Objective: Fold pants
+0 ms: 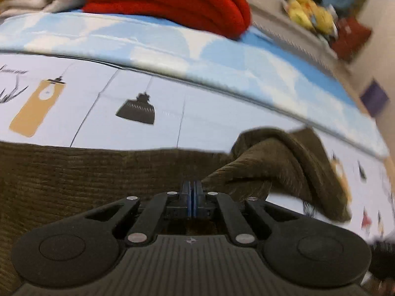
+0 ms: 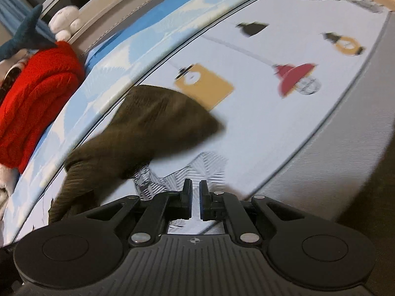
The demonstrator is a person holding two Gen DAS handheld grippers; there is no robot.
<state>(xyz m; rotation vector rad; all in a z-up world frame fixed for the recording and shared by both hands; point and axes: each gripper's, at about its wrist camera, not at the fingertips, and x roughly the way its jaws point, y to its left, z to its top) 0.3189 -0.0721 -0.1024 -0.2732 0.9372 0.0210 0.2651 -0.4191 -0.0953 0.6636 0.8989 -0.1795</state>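
- The olive corduroy pants (image 1: 74, 172) are spread on the lamp-printed bed sheet (image 1: 209, 113), one end bunched and raised (image 2: 153, 128); a fold is judged under way.
- The left gripper (image 1: 192, 192) is held low over the fabric, fingers pressed together; whether cloth is pinched cannot be told.
- The right gripper (image 2: 195, 192) is tilted downward over bare sheet, fingers nearly together, nothing held.
- Next, the raised end would need regrasping.

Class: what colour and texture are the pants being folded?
Dark olive-brown, with fine corduroy ribs; the pants show best in the left wrist view.
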